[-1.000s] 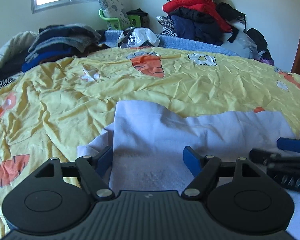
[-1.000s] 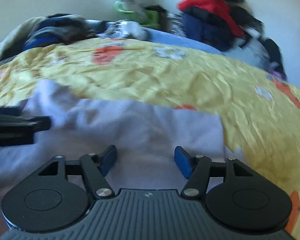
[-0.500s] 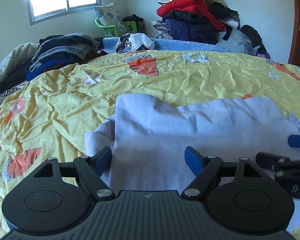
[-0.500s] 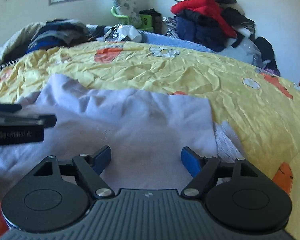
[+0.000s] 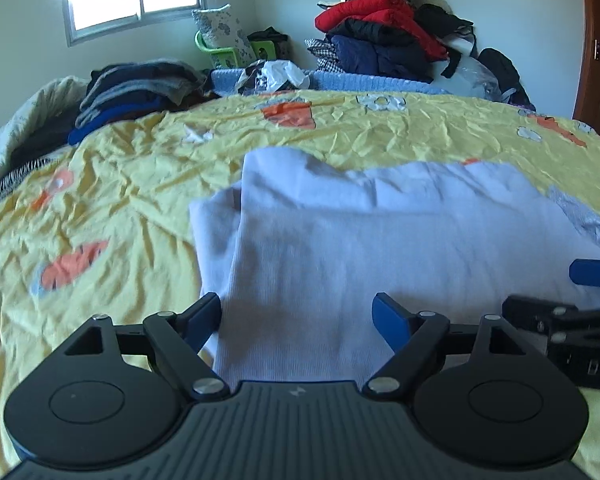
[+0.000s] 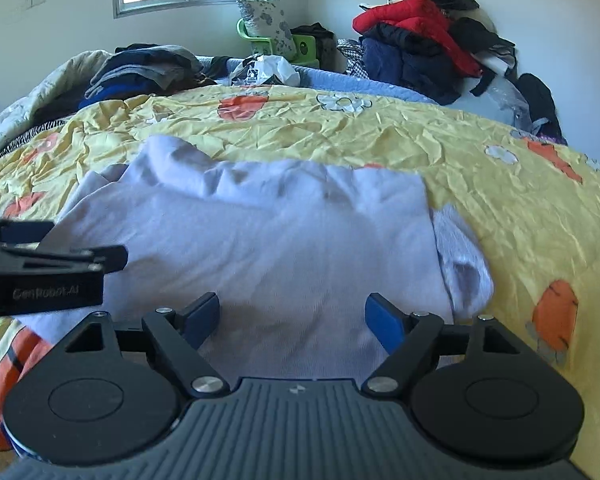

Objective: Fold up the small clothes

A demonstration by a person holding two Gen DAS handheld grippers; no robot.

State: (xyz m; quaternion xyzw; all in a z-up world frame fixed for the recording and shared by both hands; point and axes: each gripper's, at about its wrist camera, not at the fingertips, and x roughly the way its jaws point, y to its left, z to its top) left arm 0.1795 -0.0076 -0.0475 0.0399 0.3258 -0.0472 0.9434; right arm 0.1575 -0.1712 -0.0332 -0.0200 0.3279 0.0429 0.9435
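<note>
The left claw (image 5: 298,316) hung over the near edge of the bed with its jaws opening, and nothing was pinched in it; the white cloth only lay under the gap. The right claw (image 6: 292,316) was the same beside it: jaws opening, holding nothing.

The white garment (image 5: 380,240) lay on the yellow bedspread (image 5: 120,200), close to the near edge of the bed. It looked folded over once, with one layer on top of another. A bit of the bottom layer stuck out at the left side, and a lumpy bit poked out at the right side (image 6: 460,256). So I think one fold was done. It probably needed another fold and some tidying.

I counted two claws and one white garment on the bedspread. At the far edge of the bed there was one pile of dark clothes (image 5: 140,88). In the far corner of the room there was one big heap of clothes (image 5: 388,36) with a red jacket (image 5: 376,12) on it.
</note>
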